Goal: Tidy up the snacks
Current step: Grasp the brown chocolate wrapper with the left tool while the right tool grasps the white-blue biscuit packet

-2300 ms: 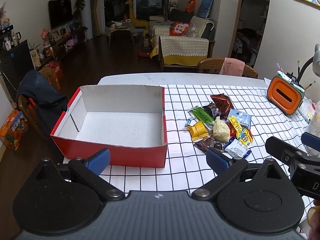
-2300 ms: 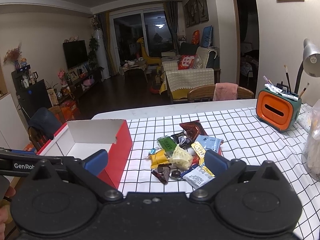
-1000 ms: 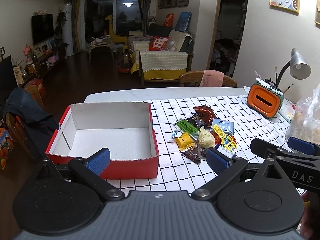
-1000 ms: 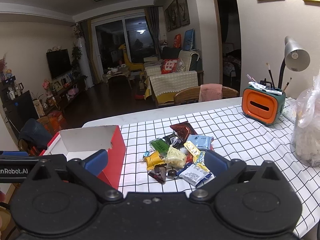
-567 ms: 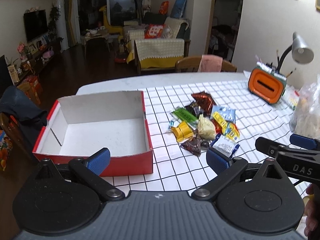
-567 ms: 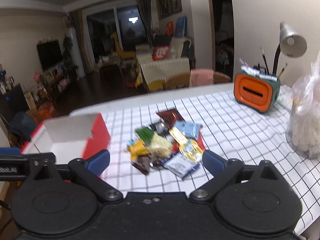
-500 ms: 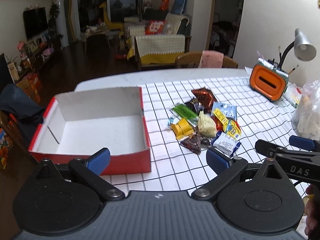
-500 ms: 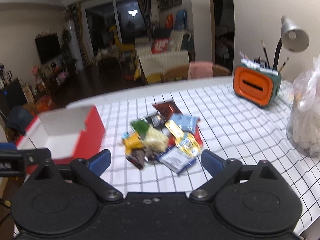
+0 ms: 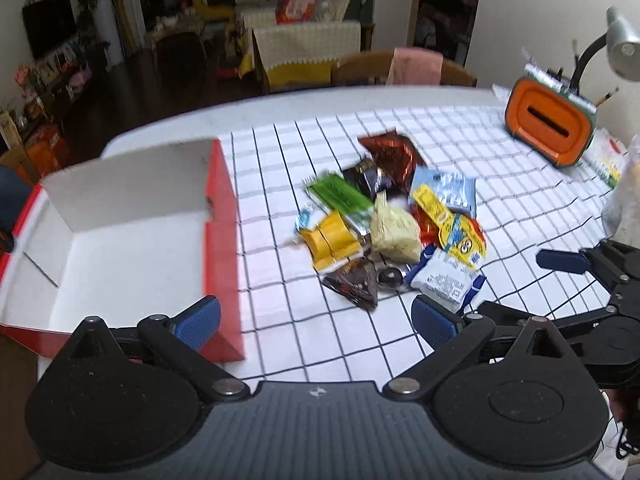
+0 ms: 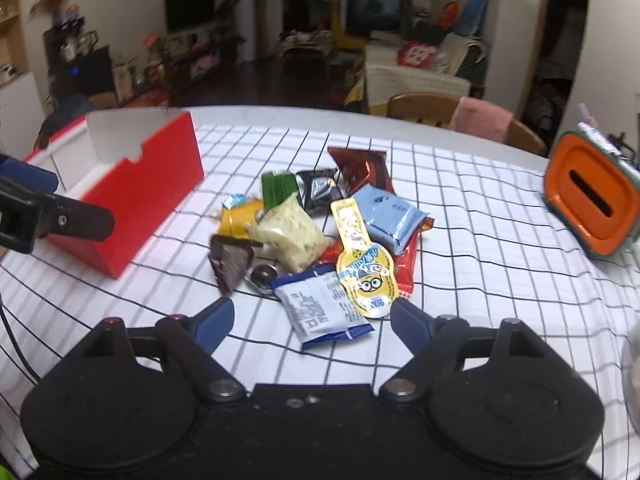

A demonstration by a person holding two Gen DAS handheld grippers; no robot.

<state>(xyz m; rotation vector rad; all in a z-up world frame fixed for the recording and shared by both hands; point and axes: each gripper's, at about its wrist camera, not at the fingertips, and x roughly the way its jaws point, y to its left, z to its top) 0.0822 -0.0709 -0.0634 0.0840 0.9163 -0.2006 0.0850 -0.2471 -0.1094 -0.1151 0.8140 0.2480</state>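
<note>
step: we reach for the snack pile (image 10: pixel 320 236), frame centre | right gripper (image 10: pixel 312 320) empty, jaws closing | left gripper (image 9: pixel 316 320) wide, empty | advice: we straddle the white packet (image 10: pixel 320 304) only | red box (image 10: pixel 132 200) left

Both grippers have dropped closer to the snack pile (image 10: pixel 320 236), and the right gripper (image 10: pixel 312 326) jaws are closing, empty.
</note>
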